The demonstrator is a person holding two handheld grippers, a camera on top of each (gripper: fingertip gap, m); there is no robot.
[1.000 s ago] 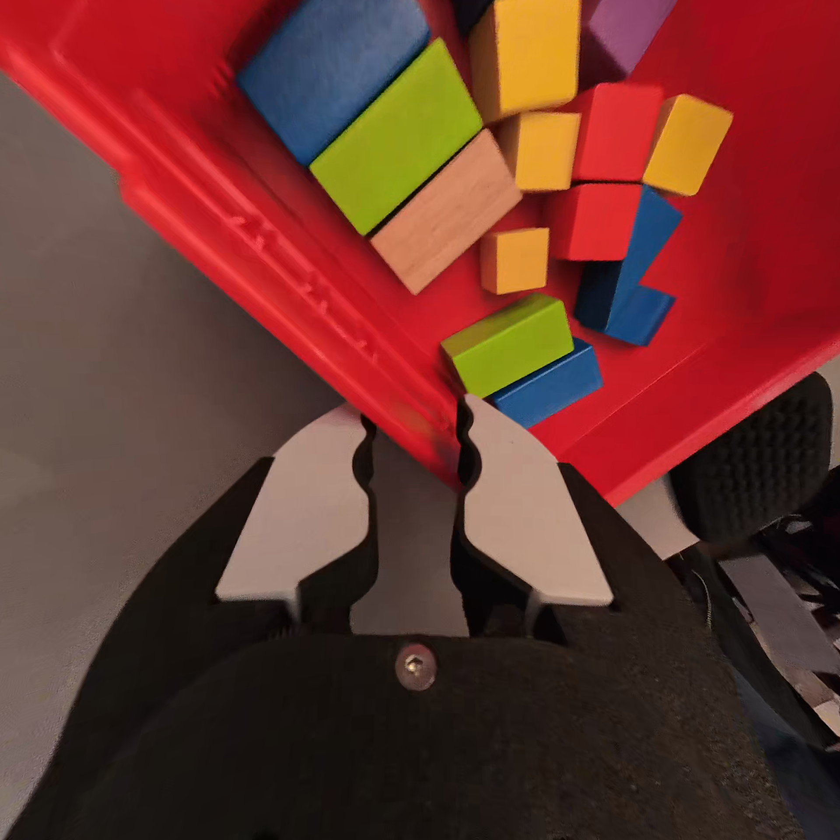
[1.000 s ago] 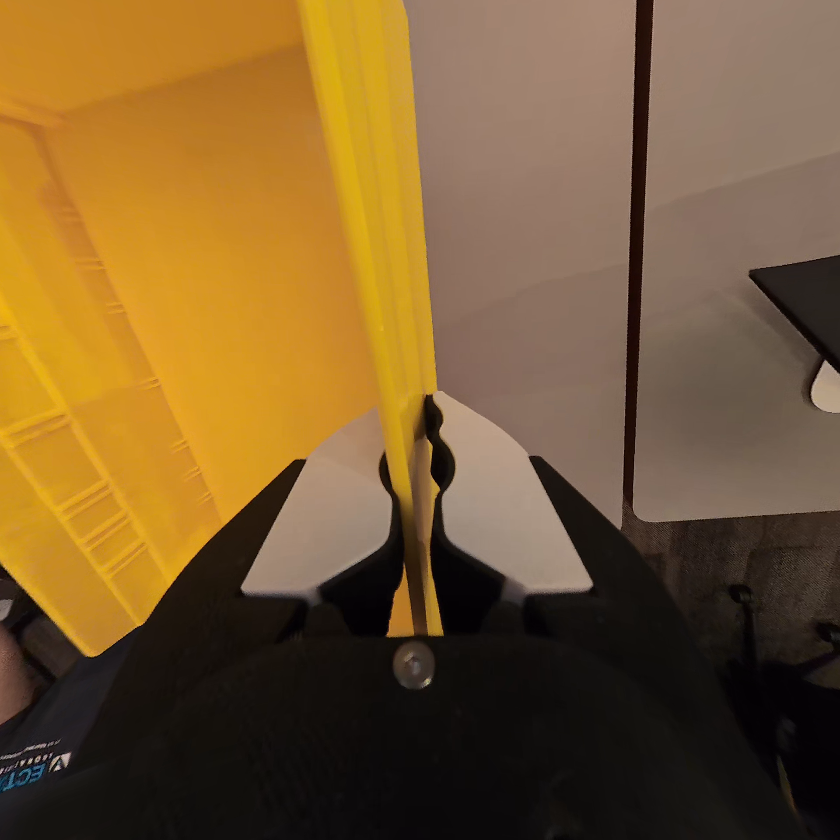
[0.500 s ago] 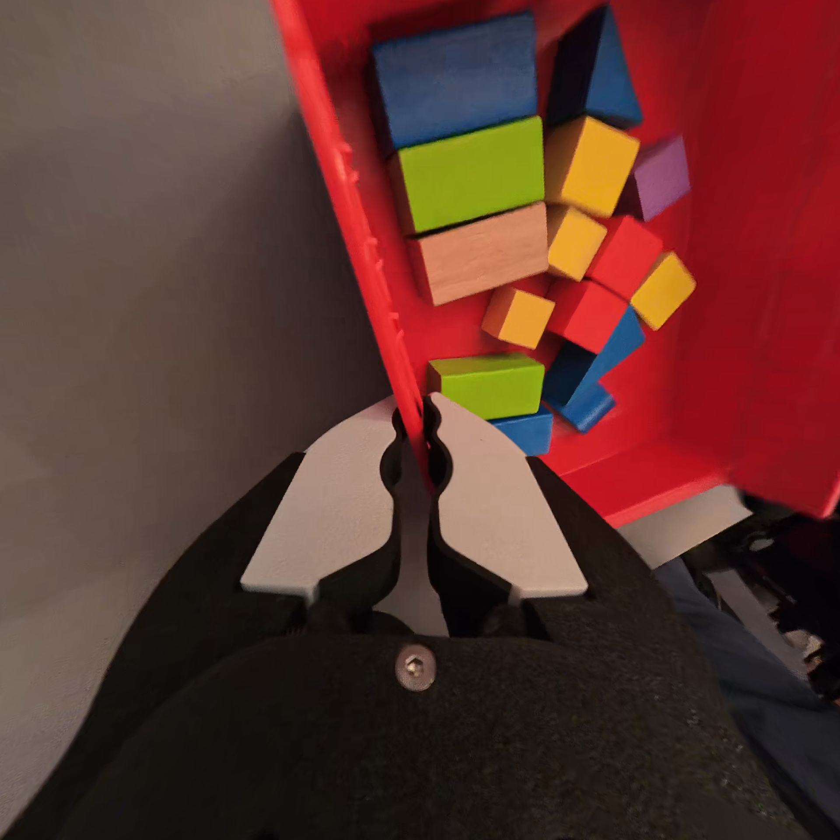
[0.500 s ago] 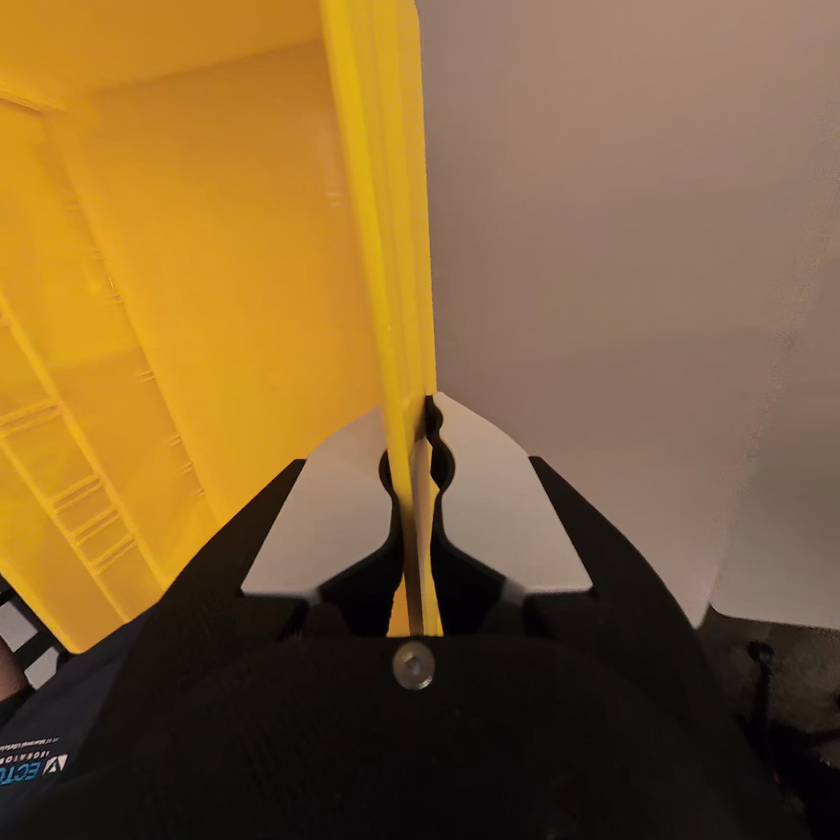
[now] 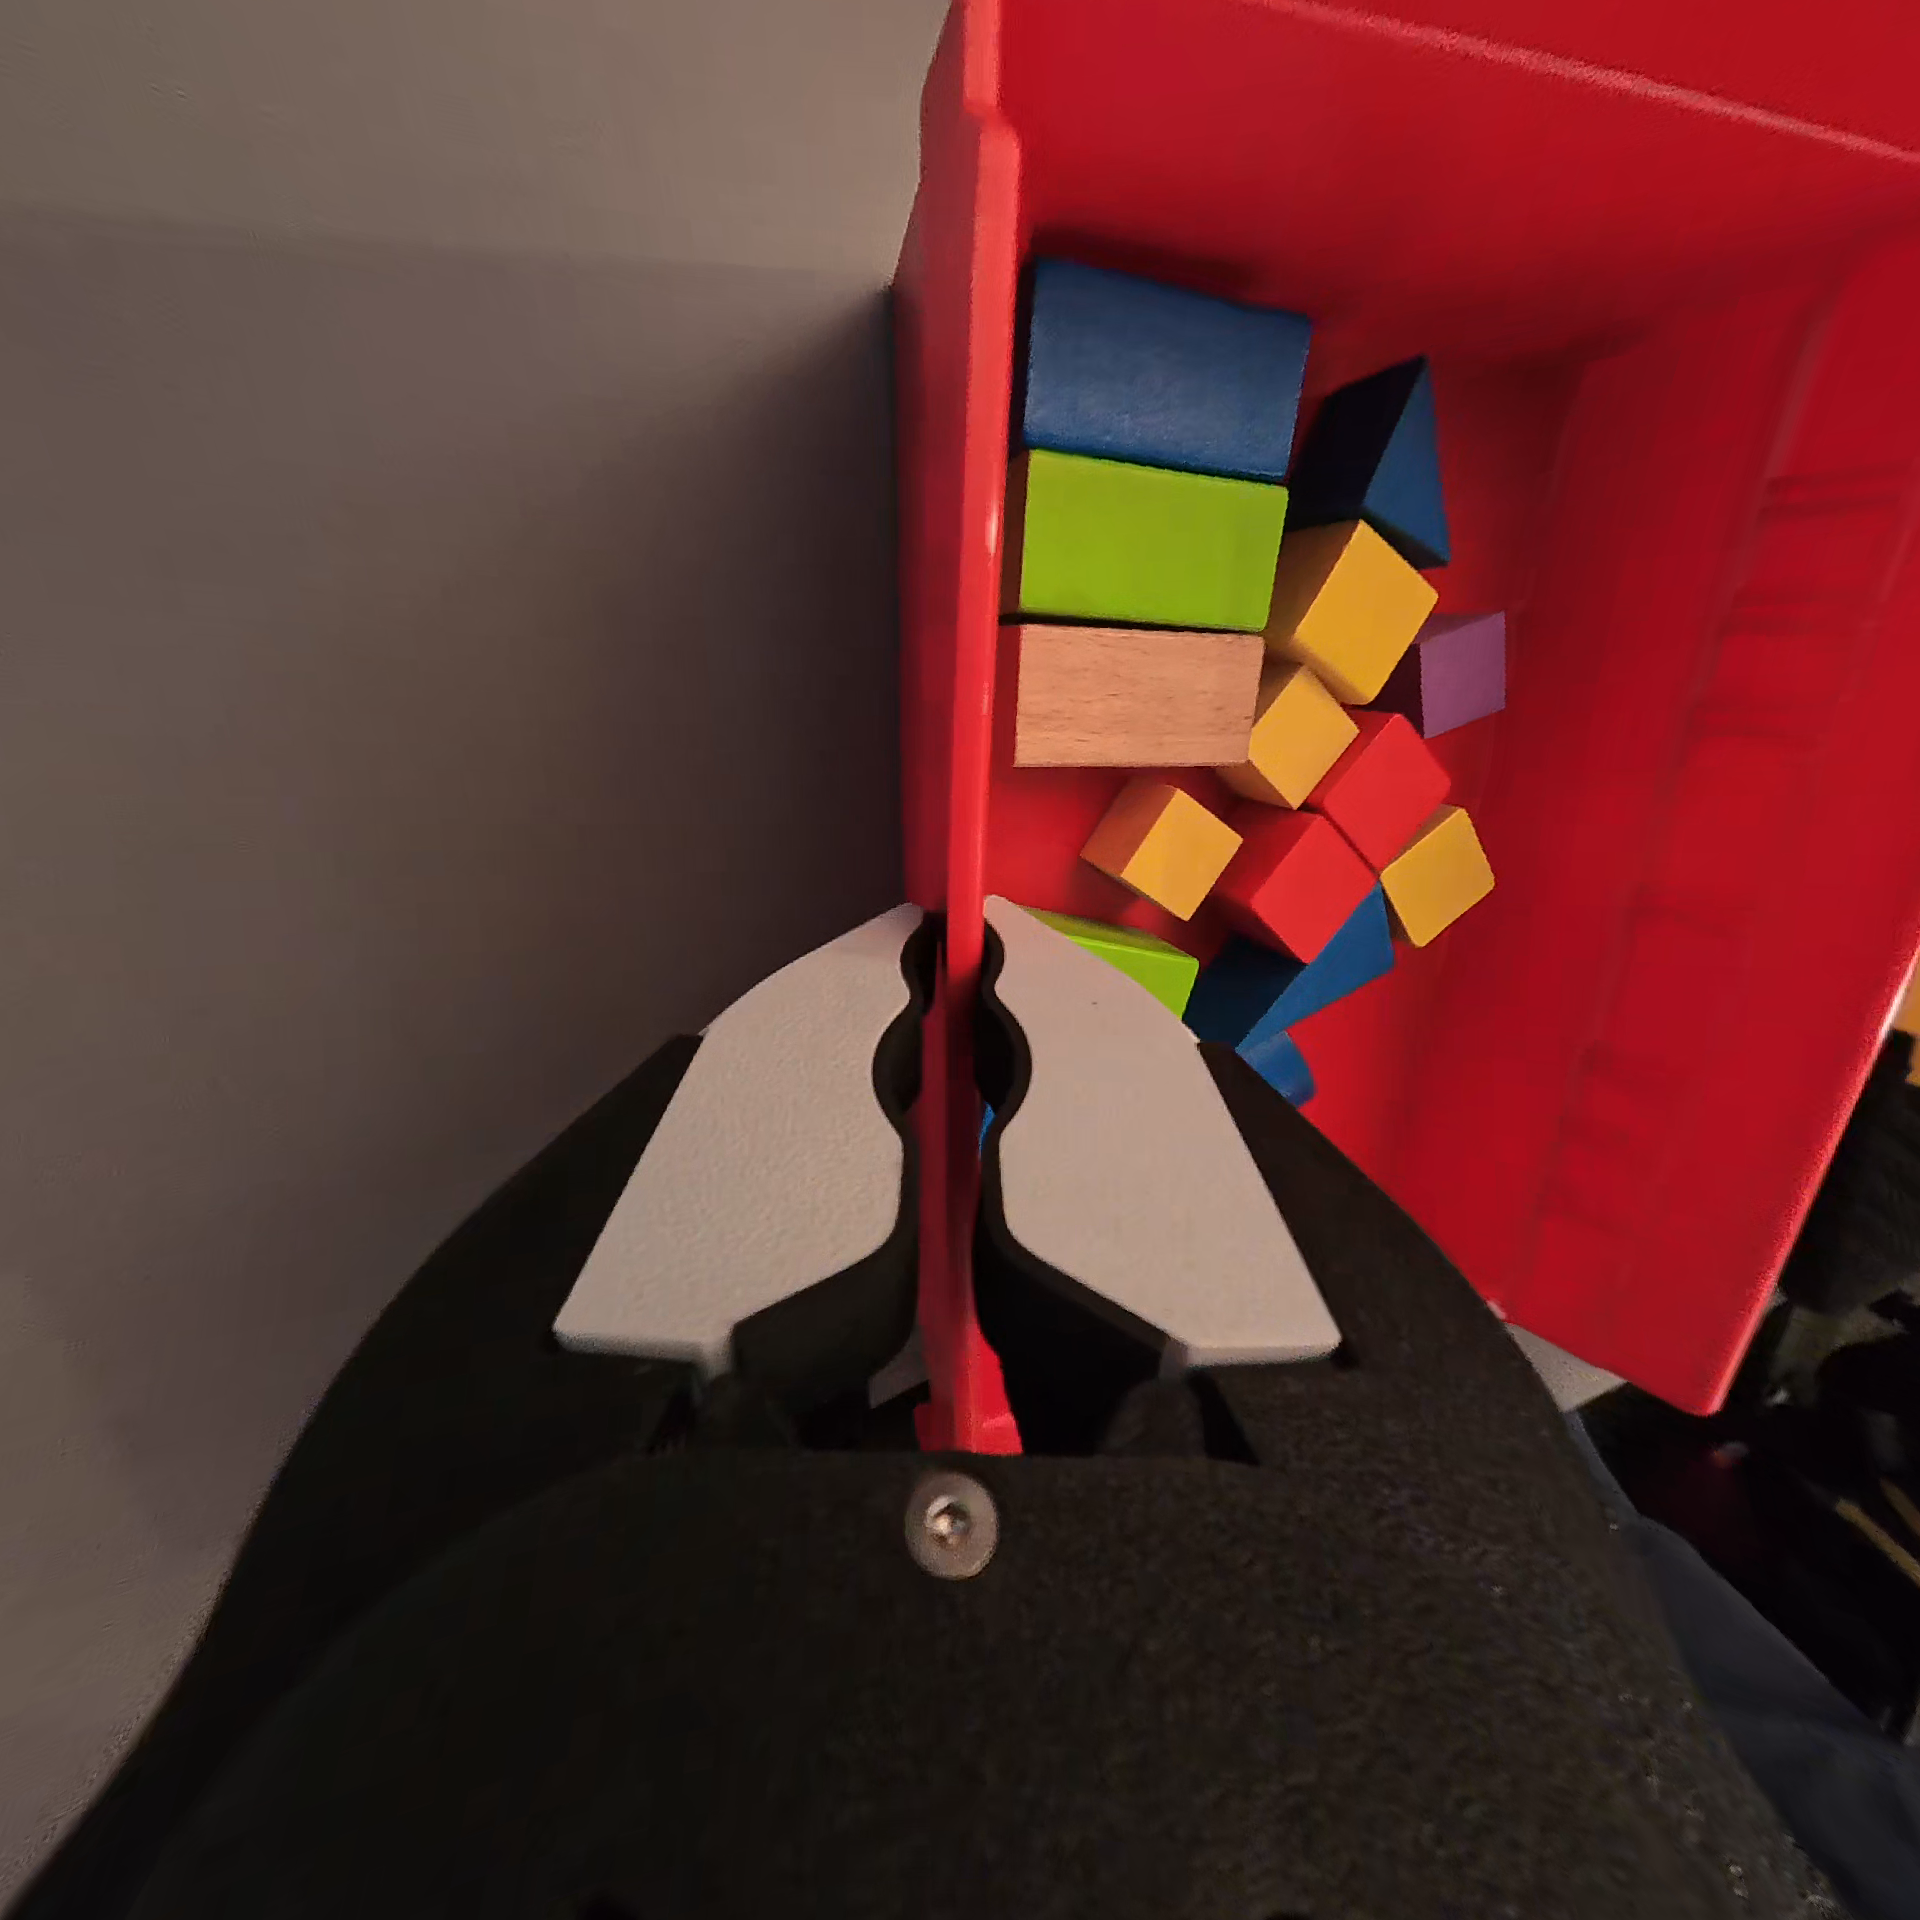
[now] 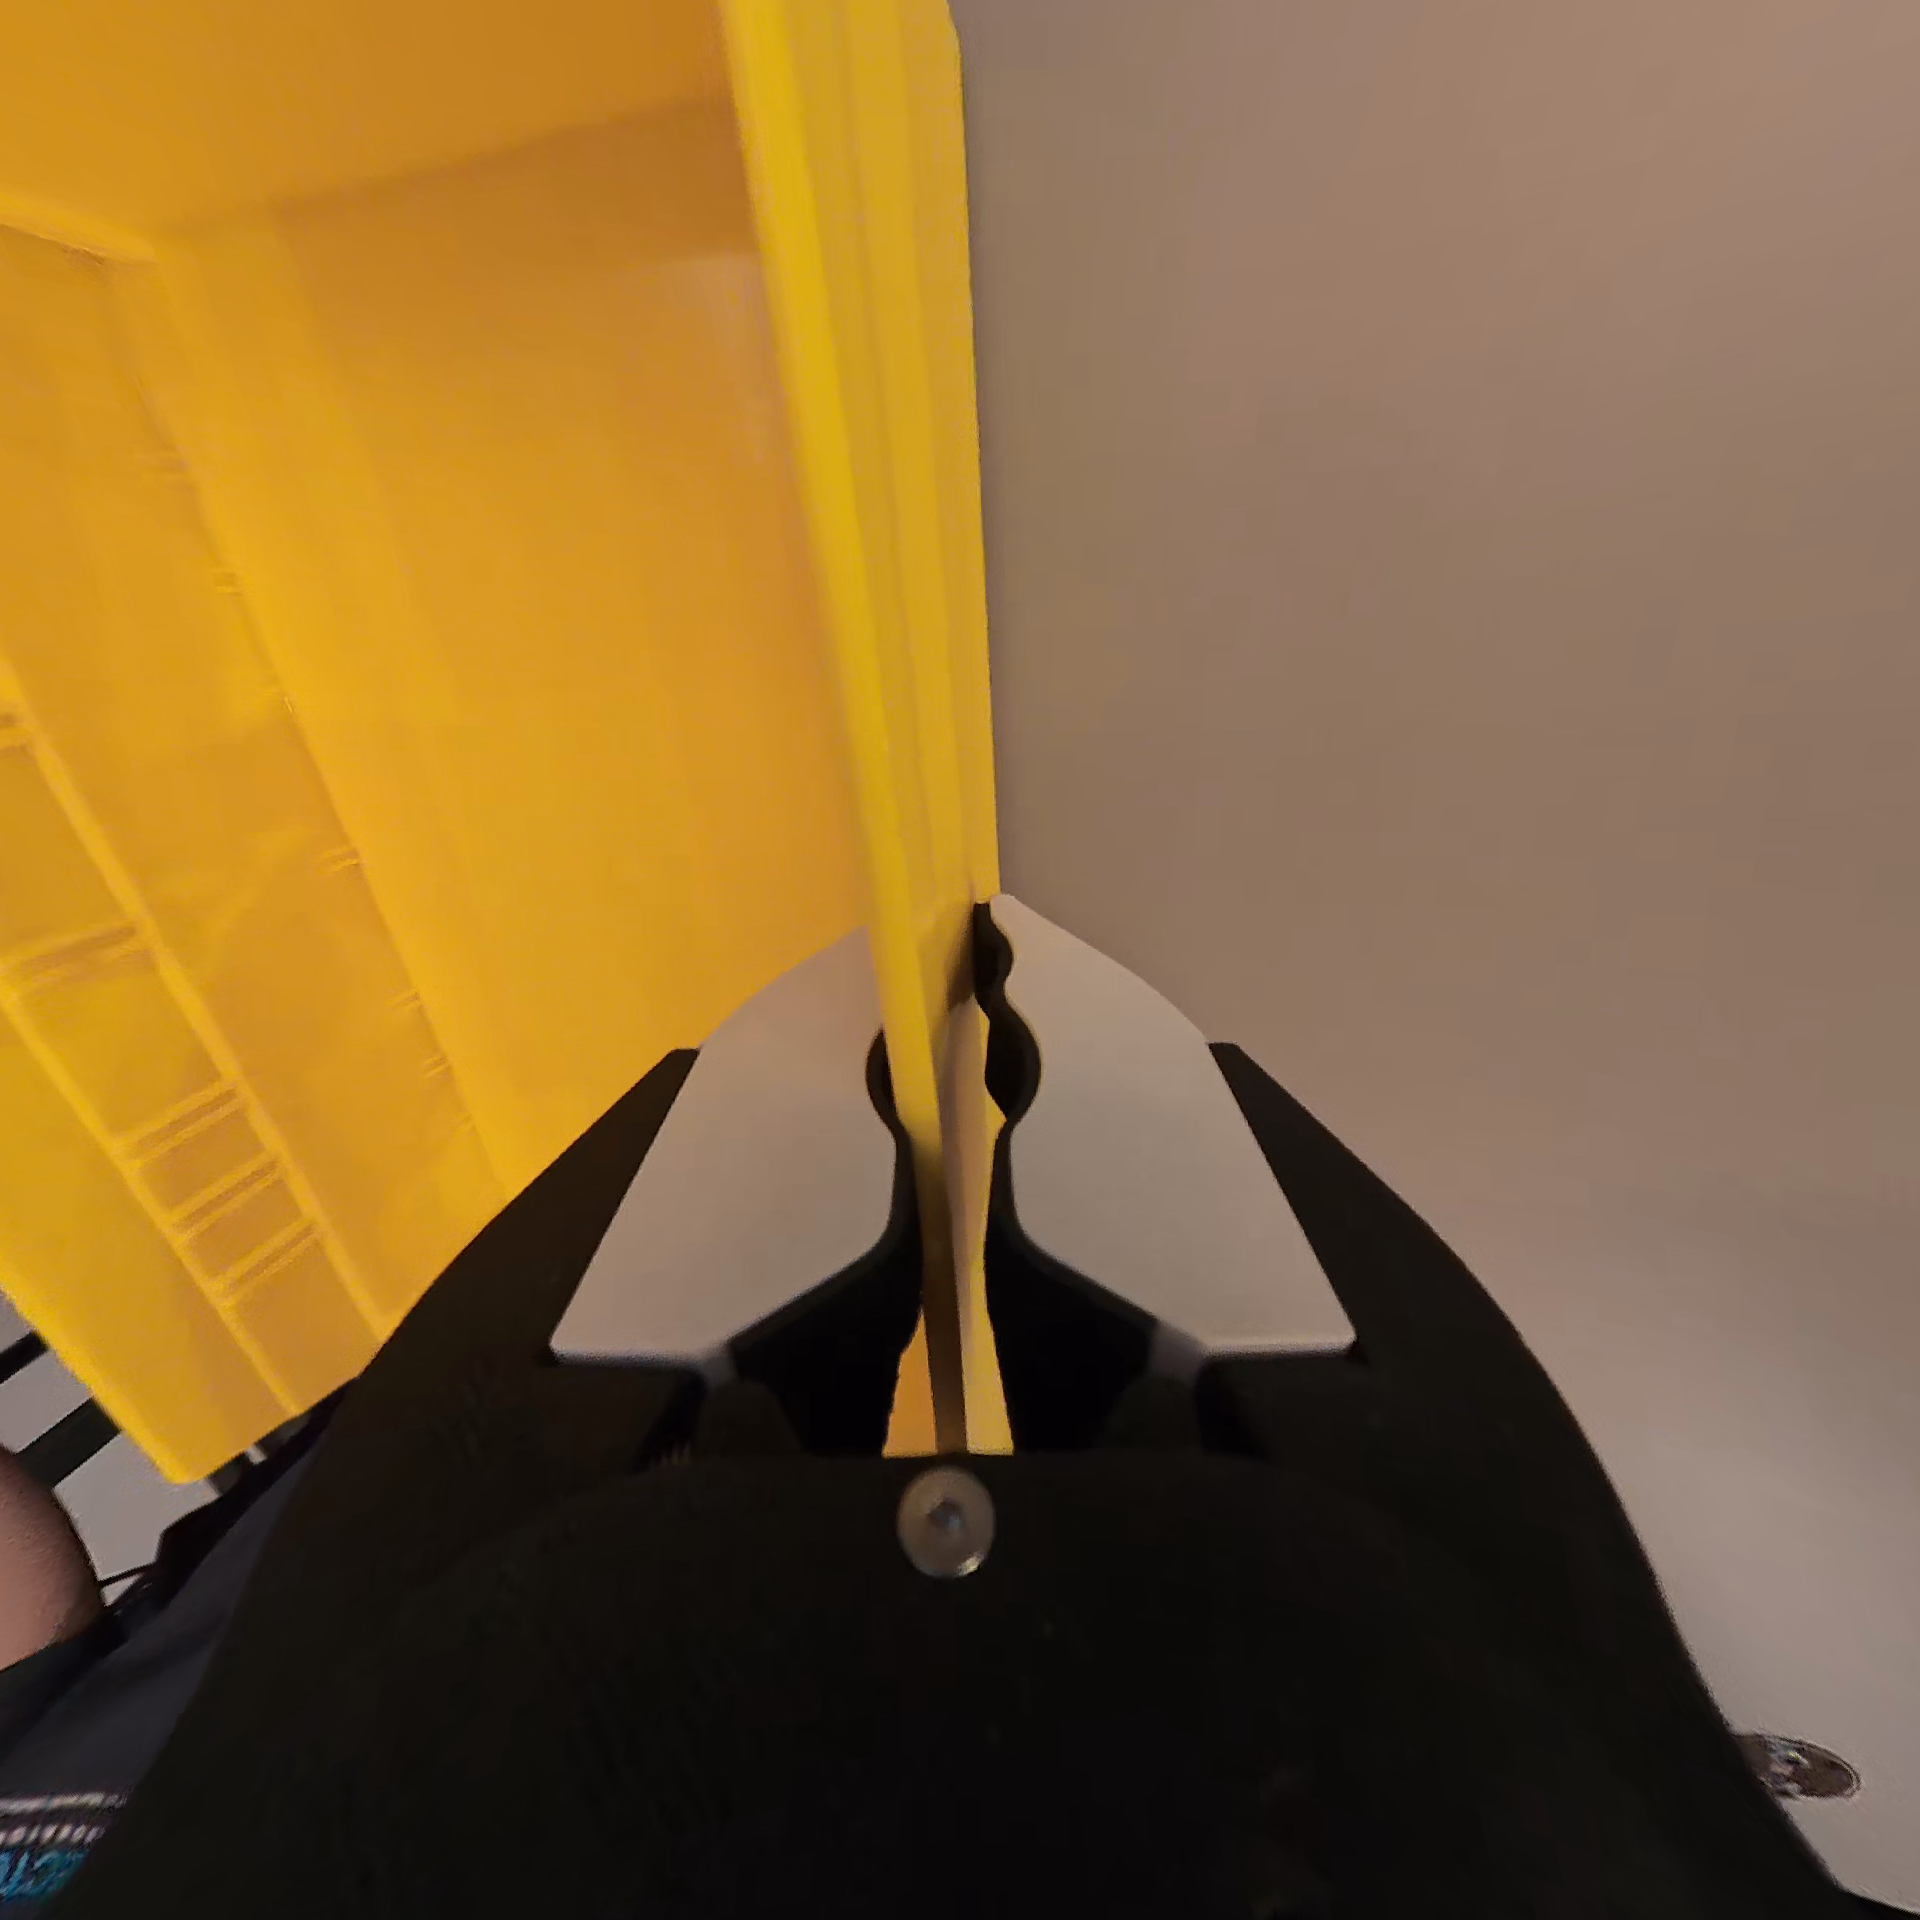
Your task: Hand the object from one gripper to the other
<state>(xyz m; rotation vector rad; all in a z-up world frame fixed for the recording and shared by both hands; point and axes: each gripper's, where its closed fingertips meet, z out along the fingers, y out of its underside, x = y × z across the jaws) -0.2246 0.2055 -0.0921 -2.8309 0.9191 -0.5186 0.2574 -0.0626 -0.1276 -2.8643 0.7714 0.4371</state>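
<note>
In the left wrist view my left gripper (image 5: pixel 954 925) is shut on the left wall of a red plastic bin (image 5: pixel 1704 790). The bin holds several coloured wooden blocks, among them a large blue block (image 5: pixel 1153 374), a green block (image 5: pixel 1143 540) and a plain wood block (image 5: pixel 1132 696). In the right wrist view my right gripper (image 6: pixel 966 914) is shut on the right wall of a yellow plastic bin (image 6: pixel 499 644). I see nothing inside the yellow bin. Neither view shows the other gripper.
A pale grey table surface (image 5: pixel 416 623) lies left of the red bin, and a pale surface (image 6: pixel 1455 727) lies right of the yellow bin. Dark clutter (image 5: pixel 1849 1299) shows at the red bin's lower right. A small round metal piece (image 6: pixel 1803 1775) sits at the lower right.
The left gripper has shut on the red bin's wall and the bin now stands straight in view; the blocks shifted. The right view slid off the table seam; its grip is unchanged.
</note>
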